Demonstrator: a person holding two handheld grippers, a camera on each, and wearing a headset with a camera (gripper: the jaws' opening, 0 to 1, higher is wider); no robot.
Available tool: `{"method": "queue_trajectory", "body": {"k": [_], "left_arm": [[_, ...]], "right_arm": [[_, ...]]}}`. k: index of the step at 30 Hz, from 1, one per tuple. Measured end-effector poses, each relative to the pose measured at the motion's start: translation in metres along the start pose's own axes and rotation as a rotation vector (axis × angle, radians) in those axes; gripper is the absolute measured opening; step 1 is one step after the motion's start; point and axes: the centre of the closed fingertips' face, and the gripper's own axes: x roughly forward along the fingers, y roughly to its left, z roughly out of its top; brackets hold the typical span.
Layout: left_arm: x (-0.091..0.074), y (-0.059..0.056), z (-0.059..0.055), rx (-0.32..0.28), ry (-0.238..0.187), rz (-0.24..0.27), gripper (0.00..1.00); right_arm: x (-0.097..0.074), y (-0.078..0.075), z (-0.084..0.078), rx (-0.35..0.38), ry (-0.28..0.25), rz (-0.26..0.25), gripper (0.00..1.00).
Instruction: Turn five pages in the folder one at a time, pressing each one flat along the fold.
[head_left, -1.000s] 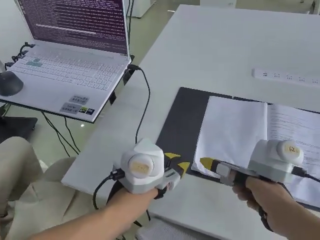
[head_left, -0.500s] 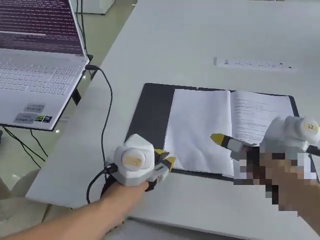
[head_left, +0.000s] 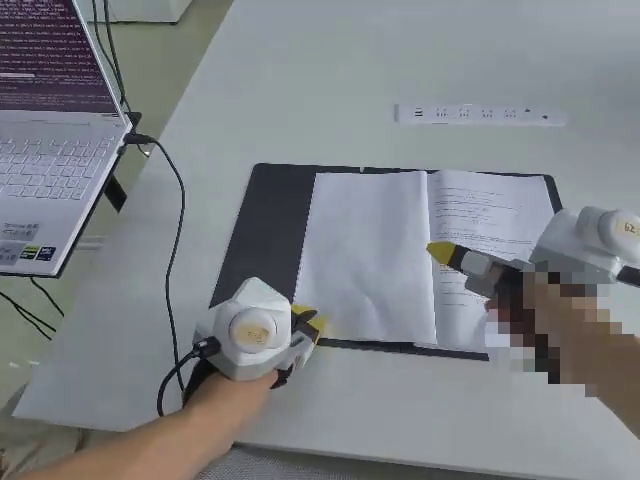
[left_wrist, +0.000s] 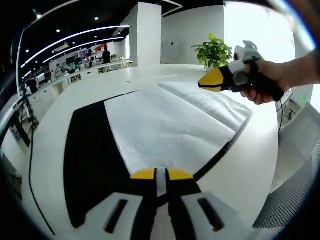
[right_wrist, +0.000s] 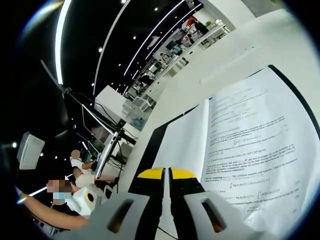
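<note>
Left hand (head_left: 225, 388): my forearm comes in from the lower left and the hand wraps the handle under the white housing, aiming the left gripper (head_left: 305, 325) to the right along the surface (head_left: 330, 60)
Left fingers: drawn together with only a thin slit between the yellow tips, and I see nothing caught between them
Left fingers' place: low at the near edge of the folder (head_left: 265, 225), just at the near left corner of the blank page (head_left: 370, 250); whether they touch it I cannot tell
Right hand (left_wrist: 265, 82): fist closed round the handle and reaching in from the right, with the right gripper (head_left: 440, 252) pointing left
Right fingers: pressed shut and holding nothing
Right fingers' place: raised over the printed page (head_left: 490, 215), tips close beside the fold
Folder: lies open and flat ahead of both pairs of fingers, black cover bare beyond the blank page, printed page under my right fingers
Beyond the fingers: a power strip (head_left: 480, 114) past the folder's far edge
Left of my left fingers: a laptop (head_left: 40, 150) and its cable (head_left: 180, 210)
</note>
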Motion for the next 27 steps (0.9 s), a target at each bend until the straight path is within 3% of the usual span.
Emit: {"method": "queue_trajectory", "body": {"k": [11,17,27], "left_arm": [[-0.001,0.002,0.000,0.003,-0.009,0.007,0.02],[0.001,0.002,-0.001,0.002,-0.003,0.014,0.00],[0.003,0.003,-0.003,0.004,0.005,0.023,0.00]], "right_arm": [[0.016,-0.010,0.012,0.051,0.010,0.009,0.00],[0.034,-0.024,0.022,0.115,0.019,0.000,0.00],[0.065,-0.069,0.027,0.208,0.093,-0.047,0.00]]}}
